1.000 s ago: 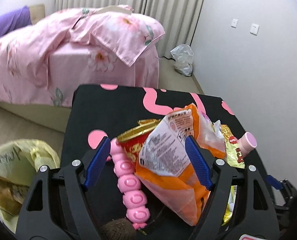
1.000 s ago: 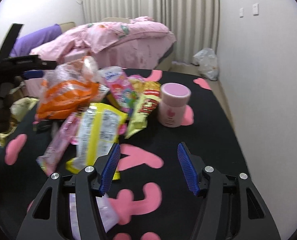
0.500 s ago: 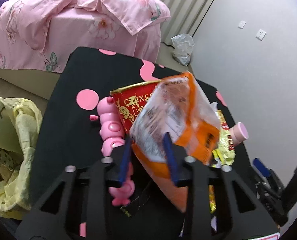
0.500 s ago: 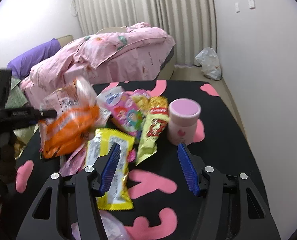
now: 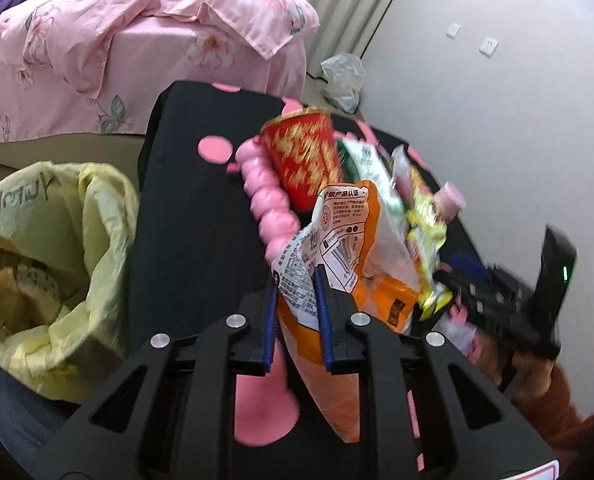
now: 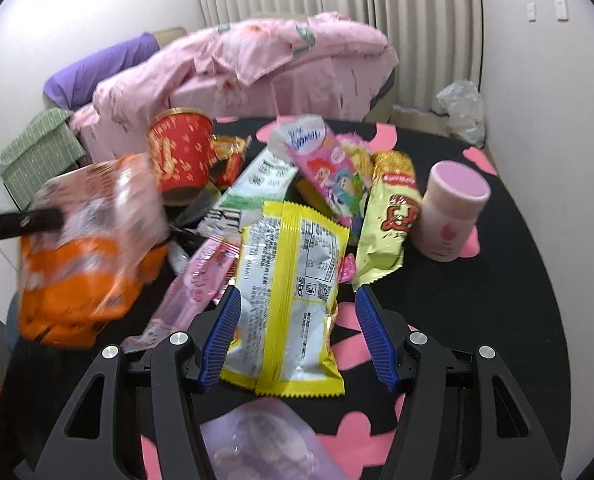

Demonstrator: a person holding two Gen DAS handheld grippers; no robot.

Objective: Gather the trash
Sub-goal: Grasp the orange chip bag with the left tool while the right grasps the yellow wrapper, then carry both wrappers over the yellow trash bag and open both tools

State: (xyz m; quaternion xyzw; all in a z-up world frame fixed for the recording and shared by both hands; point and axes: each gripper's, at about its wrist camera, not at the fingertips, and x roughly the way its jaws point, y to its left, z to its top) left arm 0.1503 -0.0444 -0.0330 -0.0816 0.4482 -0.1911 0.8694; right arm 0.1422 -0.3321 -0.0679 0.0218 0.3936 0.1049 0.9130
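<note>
The left claw [image 5: 295, 312] is closing, its pads pinching the orange snack bag [image 5: 361, 248] by a crumpled edge, lifted off the worktop [image 5: 185, 200]; that thin hold could slip and drop it short of the yellow trash bag [image 5: 57, 248]; the right claw [image 6: 295, 336] hangs released around the yellow wrapper [image 6: 289, 280]; beyond, the red cup [image 6: 181, 156] could be knocked over.

Orange snack bag [image 5: 361, 248] upright, pinched; wrappers [image 6: 289, 280] on table.
</note>
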